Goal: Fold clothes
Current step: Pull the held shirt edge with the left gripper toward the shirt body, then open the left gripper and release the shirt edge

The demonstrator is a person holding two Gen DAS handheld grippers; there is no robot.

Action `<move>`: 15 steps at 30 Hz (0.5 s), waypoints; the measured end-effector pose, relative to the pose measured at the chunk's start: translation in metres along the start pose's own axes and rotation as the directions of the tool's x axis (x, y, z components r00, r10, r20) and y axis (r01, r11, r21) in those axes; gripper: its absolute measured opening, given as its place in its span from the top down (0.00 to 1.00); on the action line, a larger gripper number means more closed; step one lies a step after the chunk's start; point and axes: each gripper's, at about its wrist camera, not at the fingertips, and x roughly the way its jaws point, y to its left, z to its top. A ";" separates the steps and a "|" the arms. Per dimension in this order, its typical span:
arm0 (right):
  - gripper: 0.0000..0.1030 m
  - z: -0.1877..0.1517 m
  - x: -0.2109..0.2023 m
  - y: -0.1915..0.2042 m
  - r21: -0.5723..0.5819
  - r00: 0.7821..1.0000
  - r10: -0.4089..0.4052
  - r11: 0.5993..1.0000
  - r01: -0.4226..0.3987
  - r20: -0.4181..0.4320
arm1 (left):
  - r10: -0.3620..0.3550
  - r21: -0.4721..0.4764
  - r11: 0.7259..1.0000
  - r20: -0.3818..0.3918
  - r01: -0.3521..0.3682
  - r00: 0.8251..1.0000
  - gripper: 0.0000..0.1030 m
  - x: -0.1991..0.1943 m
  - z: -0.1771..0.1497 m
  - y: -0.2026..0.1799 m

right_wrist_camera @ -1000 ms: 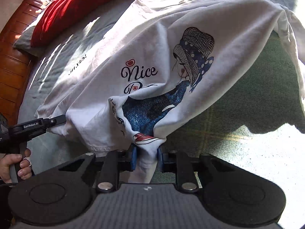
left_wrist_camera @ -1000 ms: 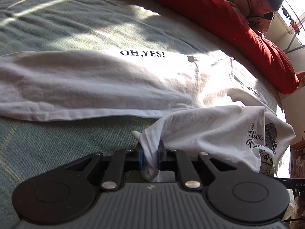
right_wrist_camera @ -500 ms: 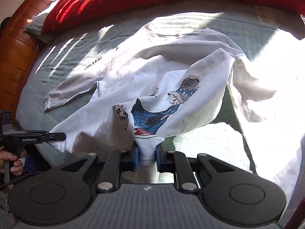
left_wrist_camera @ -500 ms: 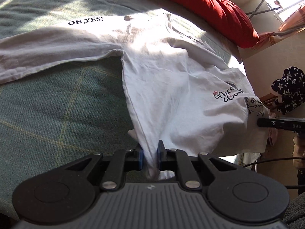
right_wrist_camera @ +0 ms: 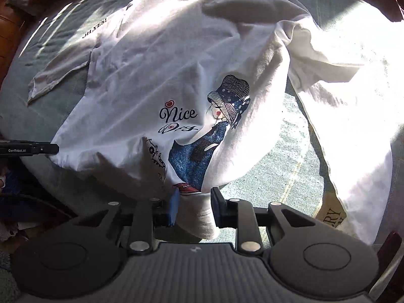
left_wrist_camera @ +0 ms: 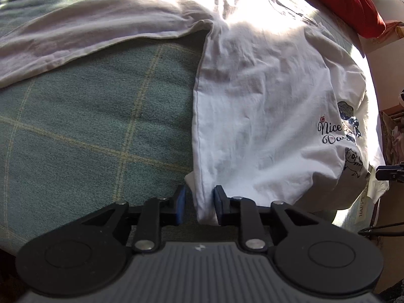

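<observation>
Since the earlier frame both hems of the white printed cotton T-shirt (left_wrist_camera: 265,116) have been released, left gripper (left_wrist_camera: 198,205) and right gripper (right_wrist_camera: 194,208) just parted, cloth lying loosely between.

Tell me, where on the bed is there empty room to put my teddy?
Bare green bedspread lies between the shirt's sleeve and its left side edge, beside the left gripper. Another bare patch lies right of the printed girl. The white T-shirt covers the middle.
</observation>
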 end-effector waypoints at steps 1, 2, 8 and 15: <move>0.70 -0.001 -0.001 -0.006 0.027 1.000 -0.025 0.999 0.024 0.015 | 0.014 0.023 1.000 0.009 -0.014 1.000 0.77 -0.003 0.002 -0.003; 0.70 -0.002 -0.001 -0.013 0.055 0.998 -0.048 0.997 0.046 0.029 | 0.026 0.034 0.999 0.021 -0.027 0.999 0.76 -0.007 0.004 -0.004; 0.70 -0.002 0.009 -0.058 0.234 0.989 -0.116 0.968 0.092 0.090 | 0.048 0.056 0.997 0.082 -0.053 0.995 0.68 -0.022 0.022 -0.013; 0.70 0.011 0.048 -0.015 0.149 0.985 0.081 0.983 -0.104 0.152 | -0.036 0.145 0.989 0.087 0.023 0.996 0.67 -0.005 0.041 -0.058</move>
